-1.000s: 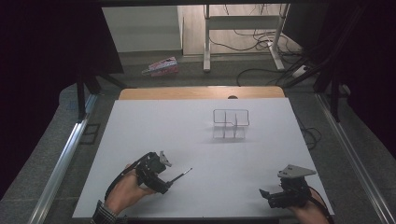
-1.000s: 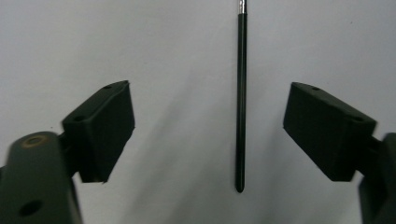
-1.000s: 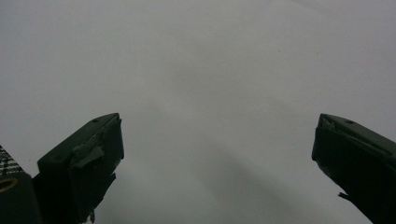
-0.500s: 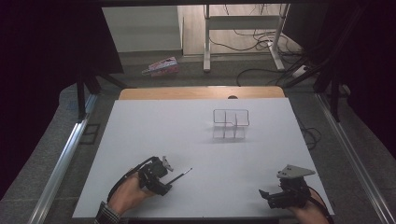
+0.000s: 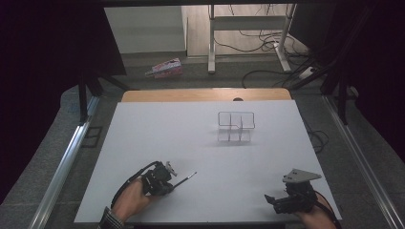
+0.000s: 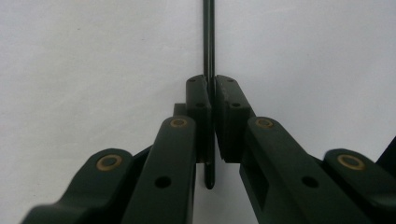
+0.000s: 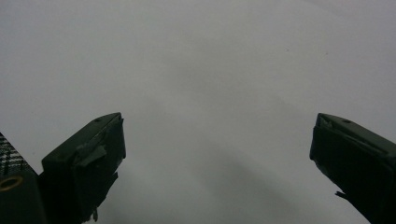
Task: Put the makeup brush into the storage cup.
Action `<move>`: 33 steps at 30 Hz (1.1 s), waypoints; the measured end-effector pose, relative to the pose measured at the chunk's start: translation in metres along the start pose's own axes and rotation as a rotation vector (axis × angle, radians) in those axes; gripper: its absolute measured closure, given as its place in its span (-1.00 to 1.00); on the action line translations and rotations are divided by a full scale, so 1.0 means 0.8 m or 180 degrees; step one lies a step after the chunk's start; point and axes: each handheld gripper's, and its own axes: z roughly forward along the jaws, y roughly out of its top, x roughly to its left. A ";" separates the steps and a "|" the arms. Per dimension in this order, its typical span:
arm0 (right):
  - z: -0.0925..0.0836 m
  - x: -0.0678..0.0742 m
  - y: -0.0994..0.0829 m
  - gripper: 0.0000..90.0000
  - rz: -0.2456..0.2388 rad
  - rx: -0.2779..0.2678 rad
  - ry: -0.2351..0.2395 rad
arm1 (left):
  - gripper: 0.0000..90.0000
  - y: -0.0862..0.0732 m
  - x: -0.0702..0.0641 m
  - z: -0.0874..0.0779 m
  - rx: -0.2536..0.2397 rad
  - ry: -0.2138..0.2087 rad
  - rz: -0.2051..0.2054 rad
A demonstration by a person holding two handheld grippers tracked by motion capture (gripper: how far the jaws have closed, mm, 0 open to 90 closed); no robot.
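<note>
A thin black rod [image 5: 187, 178] lies on the white table [image 5: 143, 129] at the front left, pointing to the right and away. My left gripper [image 5: 171, 183] has just been closing, and its pads now press on the rod's near end. In the left gripper view the rod [image 6: 208, 37] runs straight ahead from between the closed jaws of that gripper [image 6: 213, 81]. My right gripper [image 5: 271, 199] rests at the front right, apart from the rod. In its own view the right gripper [image 7: 219, 135] stands open over bare table.
A small clear holder with compartments [image 5: 235, 126] stands right of centre toward the back. A wooden strip [image 5: 205, 94] edges the table's far side. On the floor beyond lie a pink and white package [image 5: 165, 68] and cables [image 5: 267, 76]. Metal rails [image 5: 62, 167] flank the table.
The left hand has shifted slightly and its jaws have closed on the black rod's near end. The rod lies much where it was. The right gripper has kept still.
</note>
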 end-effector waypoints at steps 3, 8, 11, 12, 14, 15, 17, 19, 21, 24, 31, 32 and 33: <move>0.000 0.000 0.000 -0.92 -0.0006 0.0002 0.0007 | 0.90 -0.001 0.000 0.000 -0.0023 0.0005 -0.0008; 0.000 0.000 0.000 -0.92 -0.0009 0.0007 0.0006 | 0.90 -0.002 0.000 -0.001 -0.0041 0.0005 -0.0020; 0.000 0.000 0.000 -0.92 -0.0010 0.0003 0.0007 | 0.90 -0.003 -0.001 -0.002 -0.0060 0.0039 -0.0019; 0.000 0.000 0.000 -0.92 -0.0006 0.0004 0.0008 | 0.90 -0.004 -0.001 -0.004 -0.0096 0.0054 -0.0034; 0.000 0.000 0.000 -0.92 -0.0007 0.0004 0.0007 | 0.90 -0.006 -0.001 -0.008 -0.0156 0.0057 -0.0045; 0.000 0.000 0.000 -0.92 -0.0007 0.0005 0.0007 | 0.90 -0.006 -0.001 -0.010 -0.0185 0.0058 -0.0050; 0.000 0.000 0.000 -0.92 -0.0009 0.0007 0.0007 | 0.90 -0.007 -0.001 -0.012 -0.0211 0.0062 -0.0050; 0.000 0.000 0.000 -0.92 -0.0008 0.0007 0.0004 | 0.90 -0.008 -0.003 -0.015 -0.0279 0.0046 -0.0048; 0.000 0.000 0.000 -0.92 -0.0007 0.0005 0.0005 | 0.90 -0.009 -0.002 -0.018 -0.0354 -0.0039 -0.0062; 0.000 0.000 0.000 -0.92 -0.0003 -0.0001 0.0006 | 0.90 -0.012 -0.001 -0.021 -0.0435 -0.0052 -0.0084; 0.000 0.000 0.000 -0.94 0.0003 -0.0013 0.0013 | 0.90 -0.017 -0.003 -0.026 -0.0597 -0.0076 -0.0089; 0.000 0.000 0.000 -0.94 0.0005 -0.0017 0.0018 | 0.90 -0.019 -0.004 -0.028 -0.0645 -0.0067 -0.0079; 0.000 0.000 0.000 -0.94 0.0005 -0.0017 0.0018 | 0.90 -0.019 -0.004 -0.028 -0.0645 -0.0067 -0.0079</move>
